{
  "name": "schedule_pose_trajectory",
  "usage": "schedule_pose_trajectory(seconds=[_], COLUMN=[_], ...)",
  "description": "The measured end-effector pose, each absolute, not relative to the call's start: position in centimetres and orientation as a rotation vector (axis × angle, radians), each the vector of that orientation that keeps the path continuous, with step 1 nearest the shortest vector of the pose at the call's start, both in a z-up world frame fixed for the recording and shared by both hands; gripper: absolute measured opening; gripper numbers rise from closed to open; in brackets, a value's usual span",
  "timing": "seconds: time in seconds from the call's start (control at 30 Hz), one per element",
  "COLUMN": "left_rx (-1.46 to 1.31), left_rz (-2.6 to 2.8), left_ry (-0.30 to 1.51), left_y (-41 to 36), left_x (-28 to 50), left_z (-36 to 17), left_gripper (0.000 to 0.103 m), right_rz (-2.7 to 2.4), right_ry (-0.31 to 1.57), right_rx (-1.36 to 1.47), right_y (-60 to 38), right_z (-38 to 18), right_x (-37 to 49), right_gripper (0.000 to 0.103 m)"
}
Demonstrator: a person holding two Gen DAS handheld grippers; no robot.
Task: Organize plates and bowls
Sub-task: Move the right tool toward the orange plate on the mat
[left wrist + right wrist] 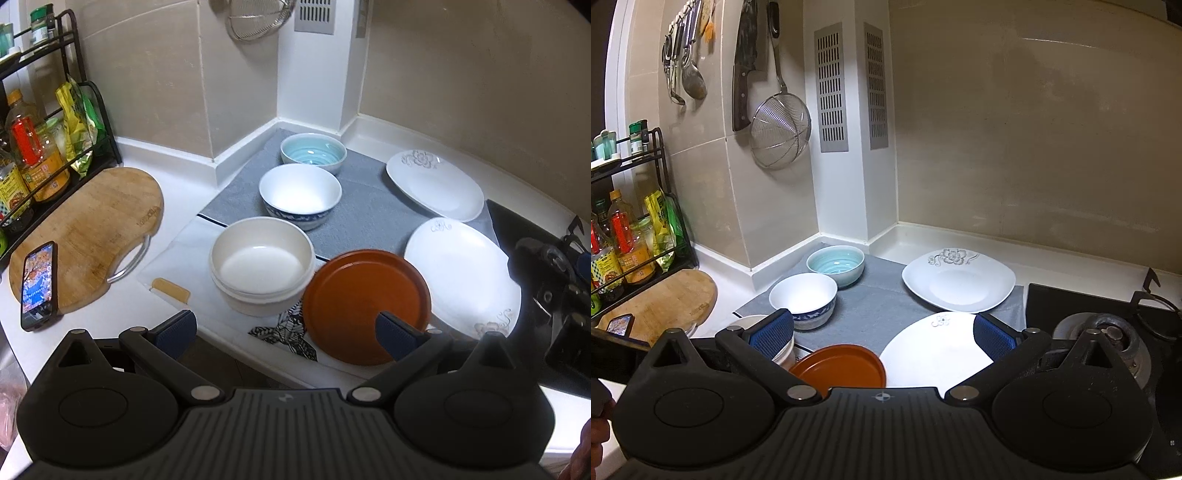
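On the counter corner, three bowls stand in a line on cloths: a cream bowl (261, 266) nearest, a white bowl with blue pattern (300, 195) behind it, a pale blue bowl (313, 153) at the back. A brown plate (364, 301) lies near the front edge, beside a white flowered plate (461, 273); a second white flowered plate (436, 184) lies behind. My left gripper (286, 334) hovers open over the front edge, holding nothing. My right gripper (884, 338) is open above the brown plate (842, 369) and near white plate (934, 350), empty.
A wooden cutting board (88, 229) with a phone (40, 286) lies at left, before a black rack of bottles (33, 155). A gas stove (1108, 332) sits at right. A strainer (780, 131), a cleaver and utensils hang on the tiled wall.
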State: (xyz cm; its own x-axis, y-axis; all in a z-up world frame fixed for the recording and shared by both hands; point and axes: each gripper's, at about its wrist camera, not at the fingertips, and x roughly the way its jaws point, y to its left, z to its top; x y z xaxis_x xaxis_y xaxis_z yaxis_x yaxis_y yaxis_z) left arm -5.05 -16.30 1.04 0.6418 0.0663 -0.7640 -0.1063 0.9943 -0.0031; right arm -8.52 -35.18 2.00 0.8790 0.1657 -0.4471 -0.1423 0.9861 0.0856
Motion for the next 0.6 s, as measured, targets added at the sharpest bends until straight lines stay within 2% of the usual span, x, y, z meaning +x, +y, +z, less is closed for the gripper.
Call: schedule_pose_trajectory(seconds=[0.23,0.6], left_rx=[-0.035,-0.033], left_rz=[0.028,-0.014], left_ry=[0.897,0.963], left_y=[-17.0,-13.8], left_x=[-5.5,-1.7], left_z=[0.1,-1.6], left_gripper=[0.103,0.103], right_rz=[0.133,0.087], right_ry=[0.428,0.523], right_rx=[0.061,0.083], right_y=[-36.9,-33.7], right_z=[2.4,1.4], right_x=[-7.7,-5.6], right_gripper=[0.103,0.103])
